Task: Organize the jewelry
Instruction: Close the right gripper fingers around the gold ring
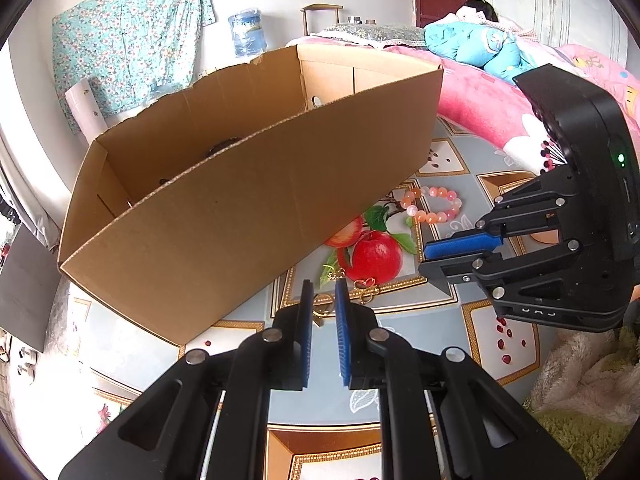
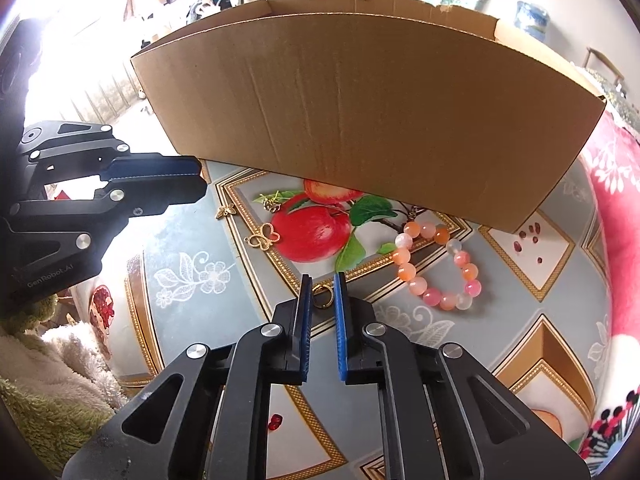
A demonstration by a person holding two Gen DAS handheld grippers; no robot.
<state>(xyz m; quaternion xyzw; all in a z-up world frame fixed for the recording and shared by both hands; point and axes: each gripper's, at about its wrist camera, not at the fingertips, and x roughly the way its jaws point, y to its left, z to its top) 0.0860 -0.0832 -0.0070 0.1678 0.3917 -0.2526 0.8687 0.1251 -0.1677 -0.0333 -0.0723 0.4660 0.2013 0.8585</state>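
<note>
My right gripper (image 2: 322,282) points down at the patterned tablecloth (image 2: 400,344), shut on a small gold ring (image 2: 322,296) held between its blue pads. My left gripper (image 1: 325,286) hovers to its left, jaws nearly together with nothing gripped. A small gold butterfly charm (image 2: 226,211) lies on the cloth just past its tips. A wire butterfly pendant (image 2: 264,238) and a gold flower charm (image 2: 272,202) lie beside the printed apple. A pink and orange bead bracelet (image 2: 438,268) rests to the right. The open cardboard box (image 2: 360,120) stands behind them all.
A pink blanket (image 1: 480,100) on a bed borders the table's far right side, and a person lies there under a blue cover (image 1: 476,46). Fluffy green and white fabric (image 2: 48,380) lies at the near edge. A water jug (image 1: 247,32) stands by the wall.
</note>
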